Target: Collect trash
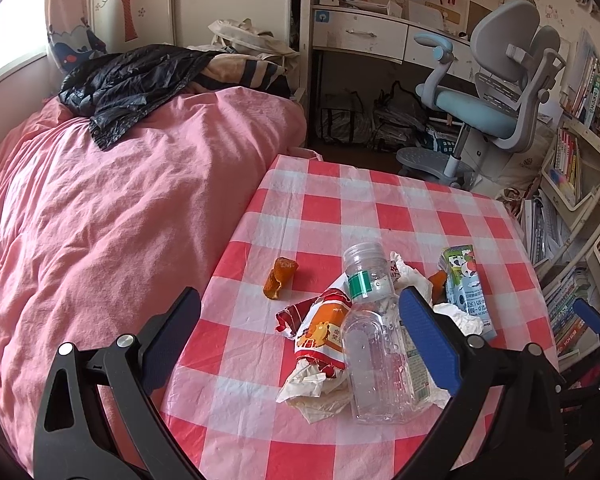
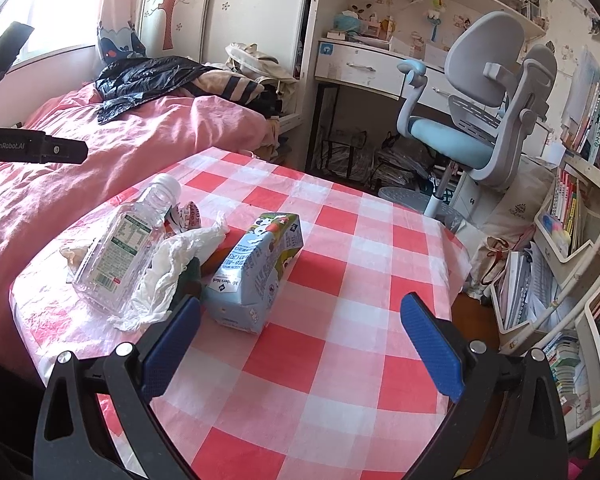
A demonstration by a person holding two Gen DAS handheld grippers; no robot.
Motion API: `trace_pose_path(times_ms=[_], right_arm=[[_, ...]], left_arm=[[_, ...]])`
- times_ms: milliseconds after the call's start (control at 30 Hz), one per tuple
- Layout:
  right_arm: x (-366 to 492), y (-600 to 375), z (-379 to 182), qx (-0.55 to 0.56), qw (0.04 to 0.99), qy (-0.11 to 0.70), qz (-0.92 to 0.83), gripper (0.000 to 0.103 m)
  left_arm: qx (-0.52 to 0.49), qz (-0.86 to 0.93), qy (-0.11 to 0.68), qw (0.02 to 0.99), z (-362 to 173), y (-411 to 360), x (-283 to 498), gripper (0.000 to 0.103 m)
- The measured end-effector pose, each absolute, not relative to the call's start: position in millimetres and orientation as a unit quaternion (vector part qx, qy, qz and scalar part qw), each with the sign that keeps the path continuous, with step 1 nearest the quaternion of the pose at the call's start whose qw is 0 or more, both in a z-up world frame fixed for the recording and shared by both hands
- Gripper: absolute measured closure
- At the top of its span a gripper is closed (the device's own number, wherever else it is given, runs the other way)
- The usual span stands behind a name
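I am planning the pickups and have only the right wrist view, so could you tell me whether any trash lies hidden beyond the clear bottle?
Observer: Yes, an orange peel lies alone on the checked cloth, apart from the pile, on the side of the bottle towards the bed.
Operator: Thank you. Is anything tucked against the bottle there?
Observer: A red and orange snack wrapper lies against it, partly under it.
Operator: And is the left gripper ready?
Observer: The left gripper is open, jaws wide apart, with the wrapper and bottle between them in its own view.
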State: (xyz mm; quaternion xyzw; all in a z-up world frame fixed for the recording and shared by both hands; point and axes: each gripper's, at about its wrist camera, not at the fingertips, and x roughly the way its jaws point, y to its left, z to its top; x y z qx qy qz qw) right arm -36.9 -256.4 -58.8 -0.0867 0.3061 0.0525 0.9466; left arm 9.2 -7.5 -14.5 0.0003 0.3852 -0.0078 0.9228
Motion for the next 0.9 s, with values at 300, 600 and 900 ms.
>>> trace_pose_path(times_ms=[300, 600, 900], right_arm=[[-37.0, -256.2, -59.4, -0.087, 0.947, 0.306, 0.052, 0.007], [-36.9, -256.0, -59.5, -0.087, 0.947, 0.306, 0.052, 0.007], [-36.6, -256.0, -59.5, -0.087, 0.946, 0.307, 0.052, 0.007]], left_arm=[[0.001, -0.008, 0.386, 0.922, -15.7, -8.1, 9.5, 0.007], [-0.001, -0.008, 0.388, 0.922, -15.4, -8.5, 9.8, 0.007], [-0.003, -0.008, 0.39, 0.921, -15.1, -8.6, 10.1, 0.007]])
